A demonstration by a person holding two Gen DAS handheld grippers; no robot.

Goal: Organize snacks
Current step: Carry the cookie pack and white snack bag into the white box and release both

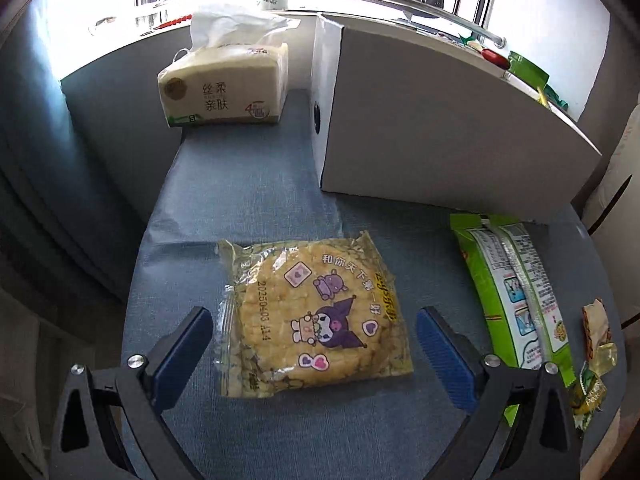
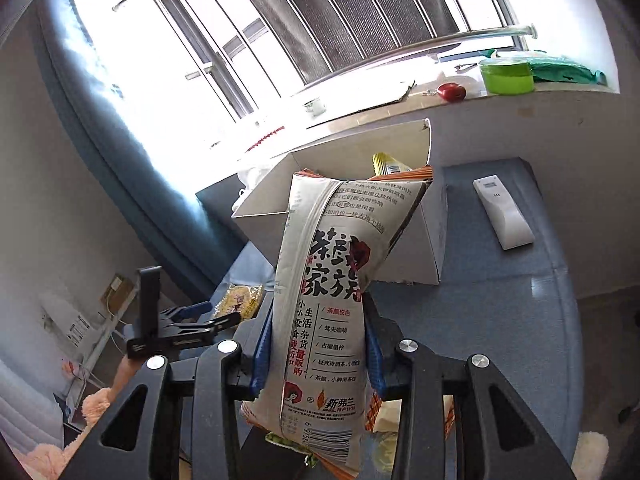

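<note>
The left tool (image 1: 314,344) stands wide open, low over the blue surface (image 1: 256,200). Its two blue pads (image 1: 436,344) sit either side of a clear cracker pack (image 1: 308,320) printed with cartoon figures. Neither pad touches the pack; there is bare surface showing between each pad and the wrapper's edge. The pack lies flat on the surface.

The right tool (image 2: 318,350) is nearly closed and pinches a tall white snack bag (image 2: 332,280) with black and red print. The blue pads press into the bag's lower half from both sides, and the bag stands up between them, leaning slightly. It is held in the air, clear of the surface, its top edge in front of the open white box (image 2: 416,148). Inside the box a yellow packet (image 2: 386,164) and an orange-edged pack show above the rim.

In the left view the box (image 1: 440,120) stands at the back of the surface, right of a tissue pack (image 1: 224,88). A green bag (image 1: 516,288) lies face down at the right, just in front of the box, with a few small wrapped sweets (image 1: 596,344) beside it.

In the right view a white remote (image 2: 502,212) lies on the surface right of the box, and the left tool (image 2: 200,316) is seen at the lower left, next to the cracker pack (image 2: 240,300).
</note>
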